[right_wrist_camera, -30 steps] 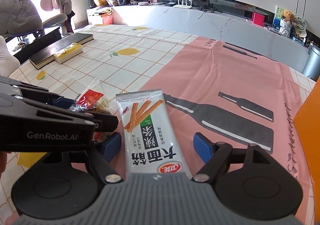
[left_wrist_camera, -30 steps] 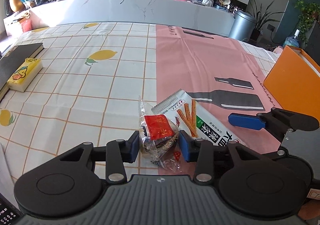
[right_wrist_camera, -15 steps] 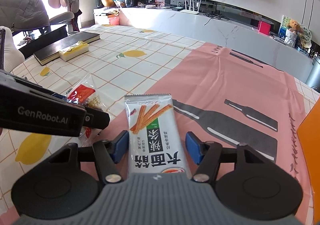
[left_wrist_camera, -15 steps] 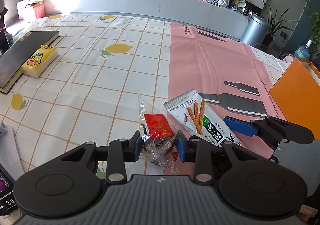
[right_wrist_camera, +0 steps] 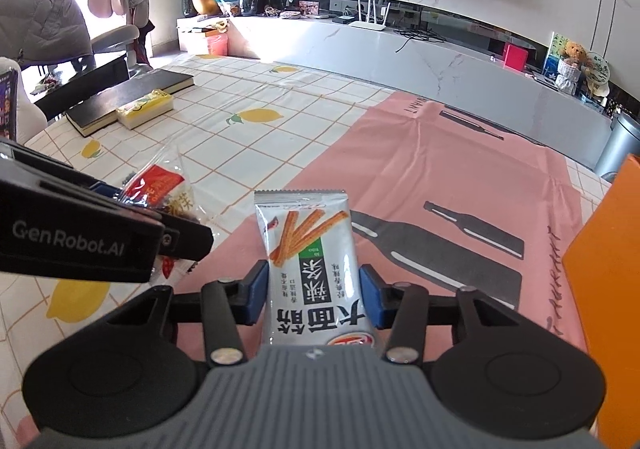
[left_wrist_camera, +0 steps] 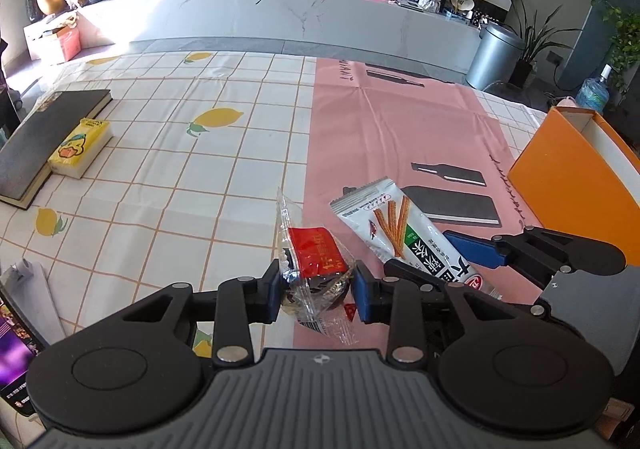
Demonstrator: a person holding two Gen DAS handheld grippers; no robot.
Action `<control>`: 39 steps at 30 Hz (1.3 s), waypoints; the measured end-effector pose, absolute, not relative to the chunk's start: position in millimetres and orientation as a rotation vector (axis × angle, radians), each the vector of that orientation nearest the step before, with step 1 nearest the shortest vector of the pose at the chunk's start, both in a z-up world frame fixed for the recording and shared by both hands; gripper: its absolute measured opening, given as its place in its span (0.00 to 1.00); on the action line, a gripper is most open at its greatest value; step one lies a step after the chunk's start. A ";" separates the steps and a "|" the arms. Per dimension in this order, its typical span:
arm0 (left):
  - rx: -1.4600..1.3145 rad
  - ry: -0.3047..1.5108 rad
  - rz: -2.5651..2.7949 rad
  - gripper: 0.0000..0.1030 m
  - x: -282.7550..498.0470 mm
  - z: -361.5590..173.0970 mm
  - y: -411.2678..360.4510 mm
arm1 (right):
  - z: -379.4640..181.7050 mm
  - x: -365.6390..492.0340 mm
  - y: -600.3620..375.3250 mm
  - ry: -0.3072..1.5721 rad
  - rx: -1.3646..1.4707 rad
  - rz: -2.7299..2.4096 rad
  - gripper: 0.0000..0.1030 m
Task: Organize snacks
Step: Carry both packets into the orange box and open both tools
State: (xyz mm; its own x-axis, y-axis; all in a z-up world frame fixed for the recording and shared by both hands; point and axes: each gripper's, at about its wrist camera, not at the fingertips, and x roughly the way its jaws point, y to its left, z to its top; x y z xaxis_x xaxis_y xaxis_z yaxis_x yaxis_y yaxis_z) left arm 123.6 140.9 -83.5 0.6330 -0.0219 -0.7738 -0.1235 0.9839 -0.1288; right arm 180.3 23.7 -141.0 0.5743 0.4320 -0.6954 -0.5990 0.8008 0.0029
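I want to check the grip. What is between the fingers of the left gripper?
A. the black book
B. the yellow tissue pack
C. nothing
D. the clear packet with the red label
D: the left gripper has its blue pads pressed on both sides of the clear packet with the red label.

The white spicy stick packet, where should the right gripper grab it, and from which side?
Across its narrow width near the bottom end, approaching lengthwise from that end. The white spicy stick packet is long and flat, with parallel edges. The right gripper jaws are closing there now.
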 end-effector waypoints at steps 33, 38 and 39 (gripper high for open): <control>0.040 0.766 -0.340 0.38 131.3 11.0 -92.6 | -2.4 123.7 -259.5 0.680 0.009 0.300 0.45; 0.051 0.795 -0.428 0.38 162.0 5.3 -121.3 | -4.7 144.5 -295.1 0.724 0.040 0.278 0.45; 0.054 0.802 -0.443 0.38 169.2 3.7 -126.3 | -7.2 150.3 -300.7 0.737 0.045 0.276 0.45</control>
State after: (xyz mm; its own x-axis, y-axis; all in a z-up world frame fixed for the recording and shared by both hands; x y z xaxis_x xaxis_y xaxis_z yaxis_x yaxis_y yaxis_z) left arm 169.2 -126.3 3.7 0.6092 -0.3631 -0.7050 0.4038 0.9072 -0.1183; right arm 150.3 -300.7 -7.2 0.7064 0.2635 -0.6569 -0.2323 0.9630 0.1364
